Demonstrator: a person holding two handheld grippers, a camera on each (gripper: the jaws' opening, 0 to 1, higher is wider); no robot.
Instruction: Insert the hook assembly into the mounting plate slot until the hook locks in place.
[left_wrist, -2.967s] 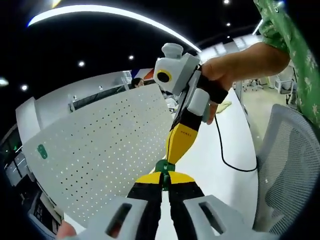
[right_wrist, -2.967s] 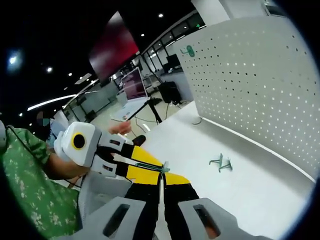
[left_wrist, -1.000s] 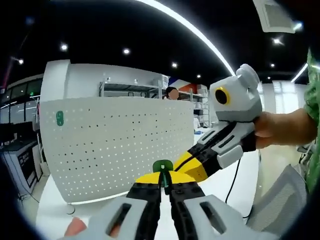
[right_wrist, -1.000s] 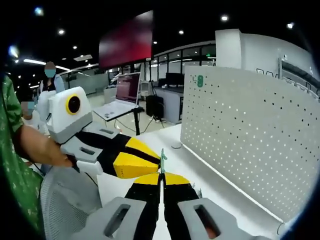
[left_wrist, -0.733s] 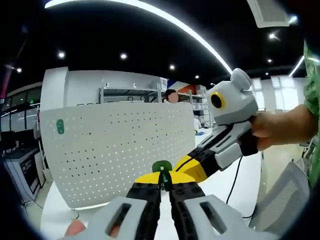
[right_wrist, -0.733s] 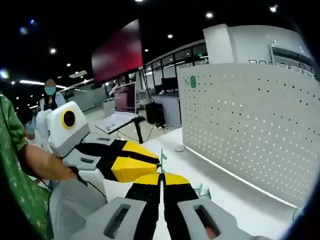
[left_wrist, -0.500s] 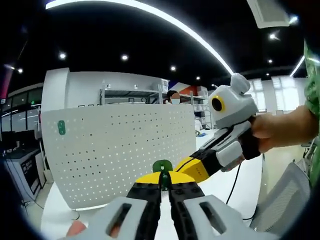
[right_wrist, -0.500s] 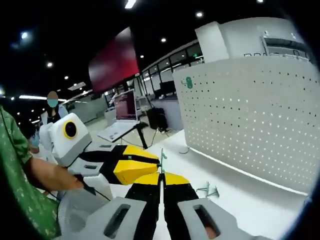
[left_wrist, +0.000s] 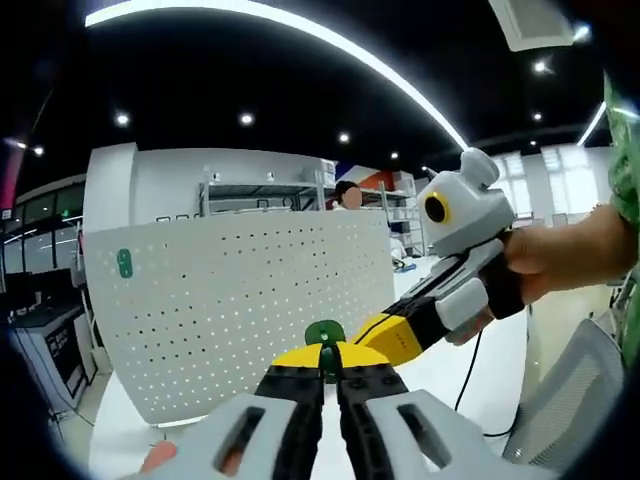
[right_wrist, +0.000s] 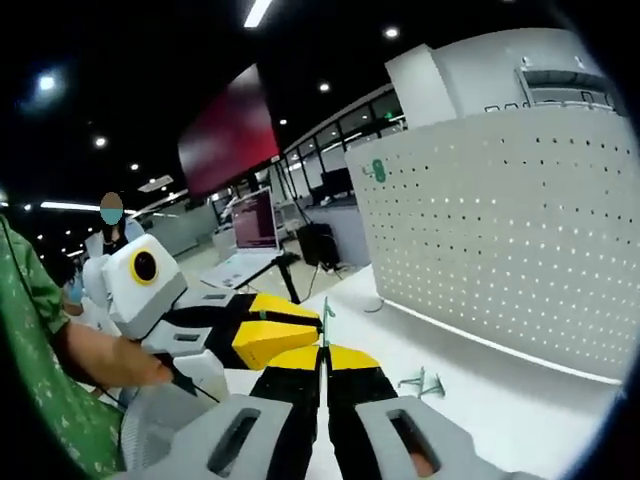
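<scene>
Left tongs (left_wrist: 329, 362): jaws closed on a small green plastic hook piece (left_wrist: 325, 333), held in front of the white perforated metal mounting plate (left_wrist: 240, 300) standing upright on the white table (right_wrist: 520, 395). Right tongs (right_wrist: 322, 358): jaws pinched shut on a thin green hook wire (right_wrist: 324, 320). Tips of both tongs meet. Another green wire hook (right_wrist: 420, 383) lies on the table near the plate's foot.
</scene>
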